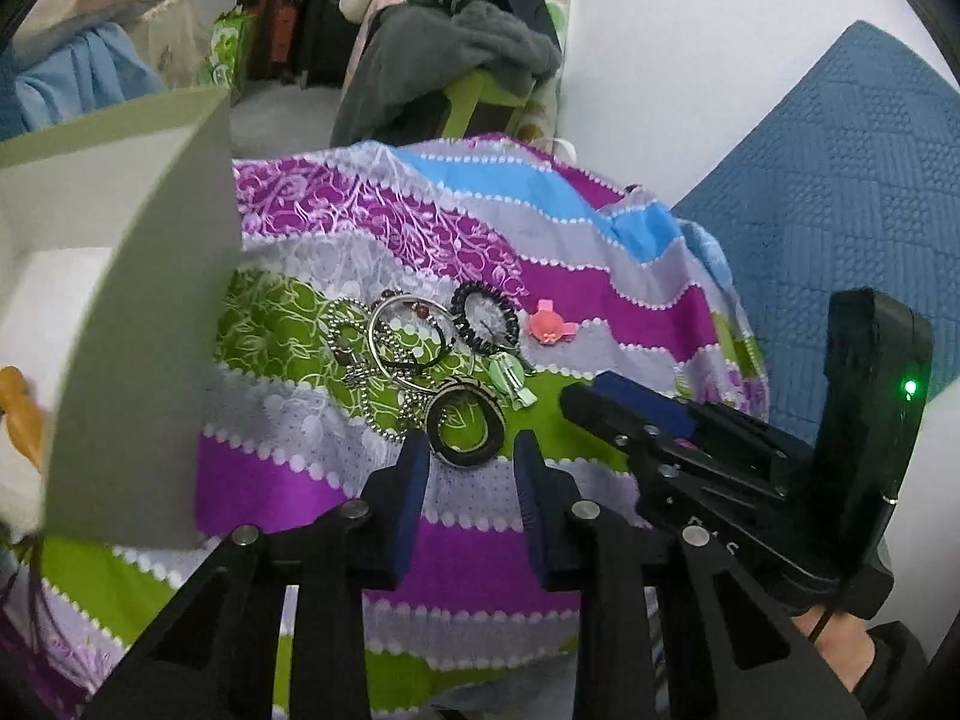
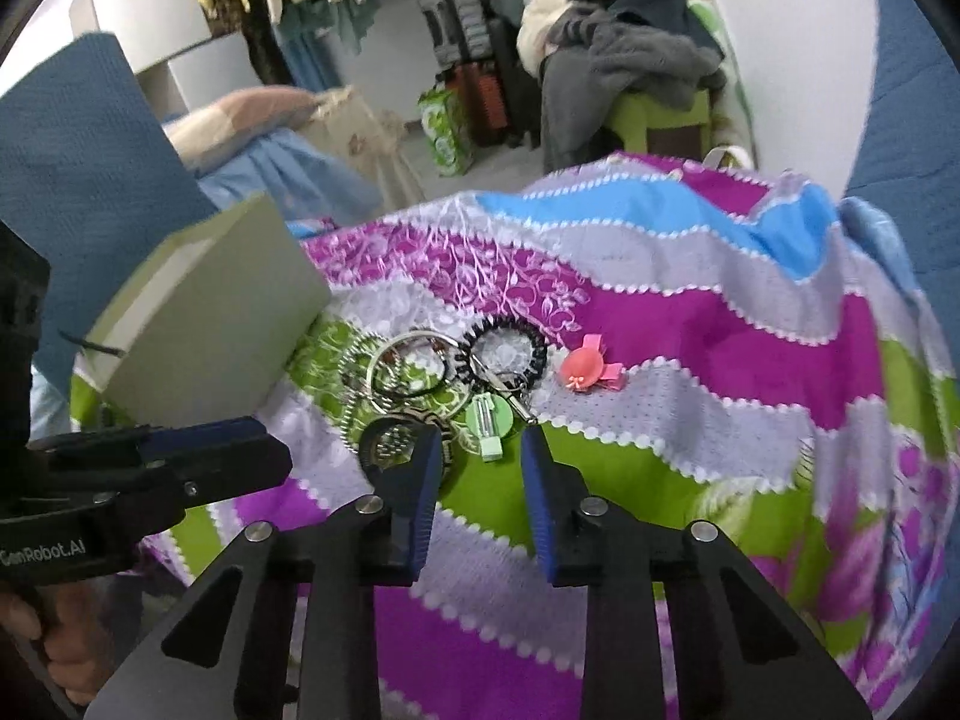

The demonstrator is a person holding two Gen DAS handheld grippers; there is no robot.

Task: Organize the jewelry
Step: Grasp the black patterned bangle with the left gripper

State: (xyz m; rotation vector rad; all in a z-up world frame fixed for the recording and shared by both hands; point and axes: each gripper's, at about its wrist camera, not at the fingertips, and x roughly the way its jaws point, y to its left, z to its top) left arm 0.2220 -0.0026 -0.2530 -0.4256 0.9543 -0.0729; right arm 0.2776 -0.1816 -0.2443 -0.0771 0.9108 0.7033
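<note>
Right wrist view showed both grippers' jaws open and empty; tangled rings [image 2: 414,378] risked dragging neighbours off the bedspread [image 2: 690,324].

The white letters "GenRobot.AI" stand on the black plastic body of the left gripper [image 2: 204,450]; no other text is readable

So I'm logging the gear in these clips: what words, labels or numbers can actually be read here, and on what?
"GenRobot.AI": white lettering on the body of the left gripper, seen in the right wrist view.
Faint white marks on the body of the right gripper, in the left wrist view: too small and cut off to read.
Nothing readable on the box or the jewelry.
</note>
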